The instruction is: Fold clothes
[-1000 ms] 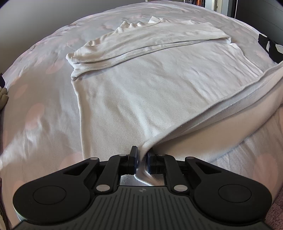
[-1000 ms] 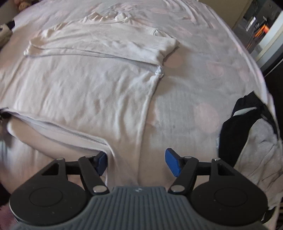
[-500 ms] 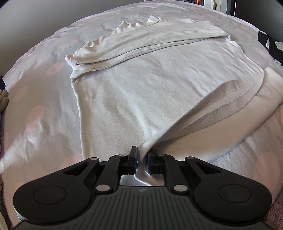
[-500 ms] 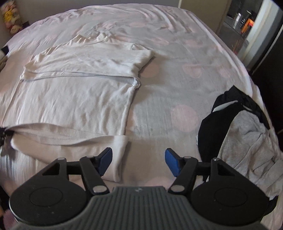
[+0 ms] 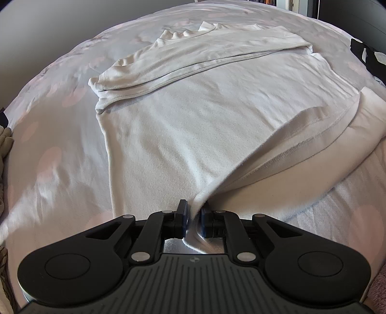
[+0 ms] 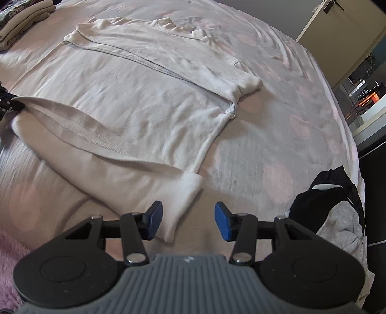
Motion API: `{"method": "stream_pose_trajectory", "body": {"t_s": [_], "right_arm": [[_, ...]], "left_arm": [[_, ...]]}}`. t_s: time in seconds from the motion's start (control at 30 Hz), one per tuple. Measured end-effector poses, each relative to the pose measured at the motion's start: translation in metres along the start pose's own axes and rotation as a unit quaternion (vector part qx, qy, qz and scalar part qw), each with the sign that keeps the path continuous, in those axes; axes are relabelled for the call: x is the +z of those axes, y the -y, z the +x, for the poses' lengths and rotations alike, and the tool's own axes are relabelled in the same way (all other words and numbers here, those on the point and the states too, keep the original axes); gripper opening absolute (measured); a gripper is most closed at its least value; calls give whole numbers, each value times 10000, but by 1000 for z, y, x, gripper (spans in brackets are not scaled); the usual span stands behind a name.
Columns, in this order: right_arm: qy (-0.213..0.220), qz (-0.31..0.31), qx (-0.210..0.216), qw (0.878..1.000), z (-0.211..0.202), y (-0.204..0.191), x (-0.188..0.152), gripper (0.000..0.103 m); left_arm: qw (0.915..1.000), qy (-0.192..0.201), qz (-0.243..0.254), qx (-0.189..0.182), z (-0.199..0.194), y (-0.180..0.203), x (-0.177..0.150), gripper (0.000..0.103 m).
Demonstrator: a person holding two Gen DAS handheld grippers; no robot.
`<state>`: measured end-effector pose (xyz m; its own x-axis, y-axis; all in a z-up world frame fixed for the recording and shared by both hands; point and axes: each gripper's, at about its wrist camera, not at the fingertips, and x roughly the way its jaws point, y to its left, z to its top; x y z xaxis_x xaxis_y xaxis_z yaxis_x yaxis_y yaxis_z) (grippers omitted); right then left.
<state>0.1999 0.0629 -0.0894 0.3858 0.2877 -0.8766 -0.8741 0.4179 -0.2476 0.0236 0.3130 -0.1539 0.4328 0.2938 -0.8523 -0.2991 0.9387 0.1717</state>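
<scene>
A white long-sleeved shirt lies flat on the bed, its sleeves folded across the chest at the far end. My left gripper is shut on the shirt's near hem corner and holds it slightly lifted, so the hem band runs away to the right. In the right wrist view the same shirt spreads ahead, with its other hem corner lying flat just in front. My right gripper is open and empty, with that corner between its fingers.
The bed has a pale sheet with pink dots. A pile of black and grey clothes lies at the right edge. Folded beige clothes lie at the far left. A pink fluffy cover shows at bottom left.
My right gripper has drawn back and swung left, staying open, and the right hem corner now lies flat on the bed. My left gripper has kept its hold.
</scene>
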Motion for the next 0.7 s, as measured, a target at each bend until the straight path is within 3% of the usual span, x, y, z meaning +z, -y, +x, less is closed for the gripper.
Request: {"method": "stream_pose_trajectory", "body": {"t_s": [0.27, 0.5, 0.57, 0.7], "right_arm": [[-123, 607, -16, 9981, 51, 14, 16, 46], [-120, 1584, 173, 9872, 75, 18, 6, 25], [-45, 1741, 67, 9847, 74, 14, 2, 25], [69, 1826, -80, 9831, 73, 10, -1, 25]], "left_arm": [[10000, -16, 27, 22, 1, 2, 1, 10], [10000, -25, -53, -16, 1, -1, 3, 11], [9998, -18, -174, -71, -1, -6, 4, 14], [9978, -60, -612, -246, -8, -25, 6, 29]]}}
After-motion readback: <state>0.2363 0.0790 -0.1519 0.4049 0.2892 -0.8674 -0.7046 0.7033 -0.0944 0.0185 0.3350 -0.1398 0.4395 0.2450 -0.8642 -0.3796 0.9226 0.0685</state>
